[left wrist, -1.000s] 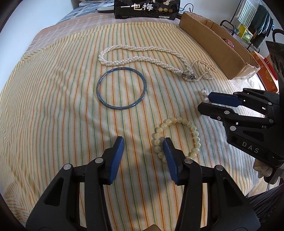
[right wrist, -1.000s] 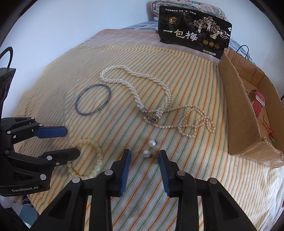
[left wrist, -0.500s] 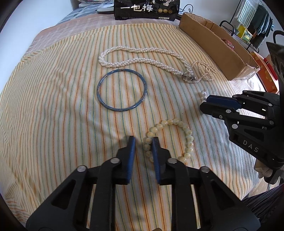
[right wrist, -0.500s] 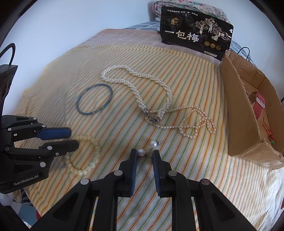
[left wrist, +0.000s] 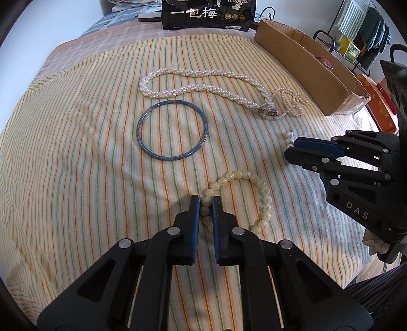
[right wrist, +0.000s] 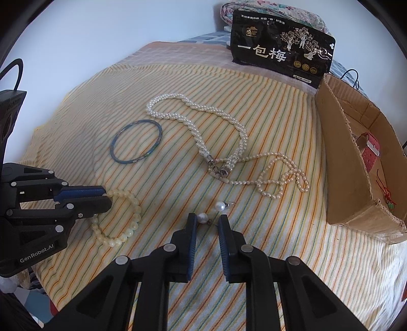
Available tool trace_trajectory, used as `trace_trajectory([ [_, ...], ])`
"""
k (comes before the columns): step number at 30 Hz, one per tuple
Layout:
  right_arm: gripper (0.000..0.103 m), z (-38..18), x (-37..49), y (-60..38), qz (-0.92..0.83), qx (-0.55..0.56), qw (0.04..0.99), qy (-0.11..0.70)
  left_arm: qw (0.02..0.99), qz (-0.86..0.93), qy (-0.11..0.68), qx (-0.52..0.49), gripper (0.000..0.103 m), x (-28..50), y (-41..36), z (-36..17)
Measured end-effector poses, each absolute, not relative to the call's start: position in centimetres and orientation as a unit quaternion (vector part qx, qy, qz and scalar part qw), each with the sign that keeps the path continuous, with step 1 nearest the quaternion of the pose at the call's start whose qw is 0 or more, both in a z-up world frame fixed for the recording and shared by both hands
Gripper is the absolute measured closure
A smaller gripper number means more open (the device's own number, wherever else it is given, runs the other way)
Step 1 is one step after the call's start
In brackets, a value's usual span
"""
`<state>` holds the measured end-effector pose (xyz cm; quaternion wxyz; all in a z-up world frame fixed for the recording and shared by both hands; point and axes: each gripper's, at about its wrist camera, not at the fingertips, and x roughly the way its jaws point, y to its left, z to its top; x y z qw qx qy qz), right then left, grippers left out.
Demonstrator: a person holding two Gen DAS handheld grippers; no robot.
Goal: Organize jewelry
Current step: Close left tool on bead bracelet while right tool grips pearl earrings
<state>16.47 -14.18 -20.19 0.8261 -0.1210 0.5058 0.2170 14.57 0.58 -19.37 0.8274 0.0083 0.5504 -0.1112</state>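
Left tool pinches the bead bracelet, pointing forward over the bed.

bangle before necklace, box right

Home bedroom: striped bedsheet over mattress, pillow at 12 o'clock, clothes rack at 2 o'clock.

Both pictures are bright with soft daylight. Shadows are faint. Everything looks sharp. The edges bend round like a fishbowl, and the corners are black.
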Motion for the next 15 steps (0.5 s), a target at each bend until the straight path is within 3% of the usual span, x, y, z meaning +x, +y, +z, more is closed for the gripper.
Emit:
trace_trajectory([
  [3,0.095,-20.19,16.48,-14.24,0.216,-0.121,0.826,0.506,0.828,-0.111,0.550,0.008,0.096,14.56,0.59,-19.34],
  [11,0.095,-20.18,16.50,-14.34,0.220,-0.115,0.825,0.508,0.829,-0.110,0.549,0.009,0.096,14.66,0.52,-19.32],
  [12,0.093,-20.21,16.59,-14.46,0.221,-0.111,0.824,0.509,0.829,-0.109,0.549,0.008,0.096,14.63,0.53,-19.34],
  [14,0.073,-20.11,16.66,-14.46,0.224,-0.107,0.825,0.509,0.829,-0.109,0.549,0.009,0.096,14.63,0.53,-19.35],
  [15,0.069,-20.13,16.66,-14.43,0.225,-0.107,0.825,0.508,0.829,-0.109,0.549,0.008,0.096,14.62,0.53,-19.36],
])
